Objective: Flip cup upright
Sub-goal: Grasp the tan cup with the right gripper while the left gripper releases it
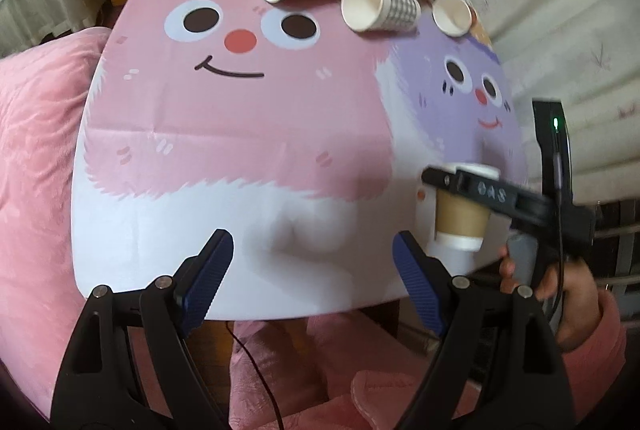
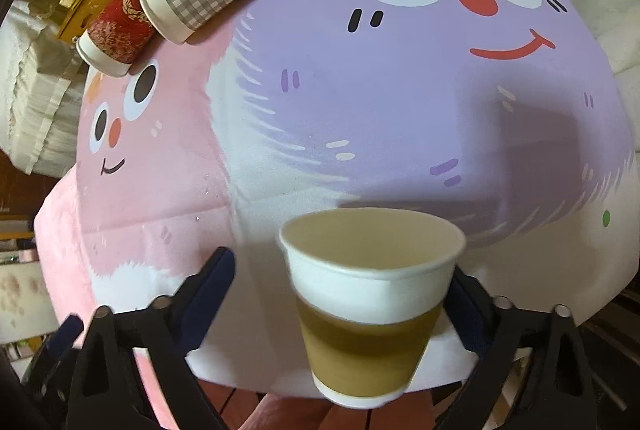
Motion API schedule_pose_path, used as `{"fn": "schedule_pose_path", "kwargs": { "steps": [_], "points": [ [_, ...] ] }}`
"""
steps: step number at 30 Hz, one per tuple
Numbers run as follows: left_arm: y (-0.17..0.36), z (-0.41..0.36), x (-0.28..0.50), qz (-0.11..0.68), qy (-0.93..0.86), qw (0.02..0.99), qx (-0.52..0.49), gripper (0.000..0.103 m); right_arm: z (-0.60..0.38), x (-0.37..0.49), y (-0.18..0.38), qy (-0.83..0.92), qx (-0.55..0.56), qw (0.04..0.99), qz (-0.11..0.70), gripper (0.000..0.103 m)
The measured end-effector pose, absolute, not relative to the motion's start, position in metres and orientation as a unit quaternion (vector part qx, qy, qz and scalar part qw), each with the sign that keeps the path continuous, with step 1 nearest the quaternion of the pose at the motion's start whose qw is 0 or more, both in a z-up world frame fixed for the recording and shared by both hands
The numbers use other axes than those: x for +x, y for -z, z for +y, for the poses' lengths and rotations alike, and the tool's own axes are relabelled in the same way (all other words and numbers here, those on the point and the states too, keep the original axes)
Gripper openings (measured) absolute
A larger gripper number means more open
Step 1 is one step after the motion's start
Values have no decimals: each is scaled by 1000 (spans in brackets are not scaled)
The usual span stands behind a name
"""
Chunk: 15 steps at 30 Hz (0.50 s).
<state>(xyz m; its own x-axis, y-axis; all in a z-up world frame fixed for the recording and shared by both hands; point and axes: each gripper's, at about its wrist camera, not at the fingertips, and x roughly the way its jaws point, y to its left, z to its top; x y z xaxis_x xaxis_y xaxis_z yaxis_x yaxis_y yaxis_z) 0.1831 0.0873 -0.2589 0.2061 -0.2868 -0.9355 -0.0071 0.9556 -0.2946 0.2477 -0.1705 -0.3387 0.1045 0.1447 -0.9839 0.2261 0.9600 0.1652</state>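
Brown cup (image 2: 370, 304) is seen upright, mouth up, at the near desk (image 1: 240, 158) edge, between the right claw's (image 2: 340, 294) spread fingers. Left claw (image 1: 312, 270) is spread, empty, farther off.

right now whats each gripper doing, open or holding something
Left gripper: open, empty.
Right gripper: open around the upright brown paper cup; contact with the fingers cannot be told.
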Motion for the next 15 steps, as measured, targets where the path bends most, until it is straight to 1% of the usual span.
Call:
{"fn": "schedule_pose_path", "kwargs": {
  "steps": [1,2,10,13,15],
  "points": [
    [260,87,183,624,95,767,-113,80,-168,246,339,33,139,734,664,74],
    [260,89,181,625,105,766,-103,80,-165,243,339,37,139,741,656,68],
    [255,91,182,624,134,767,-65,80,-125,223,315,35,97,811,575,64],
    [249,93,184,616,141,773,-59,80,-110,215,302,24,86,845,527,64],
    [244,95,185,610,139,779,-44,80,-104,207,294,8,83,876,475,64]
  ]
}}
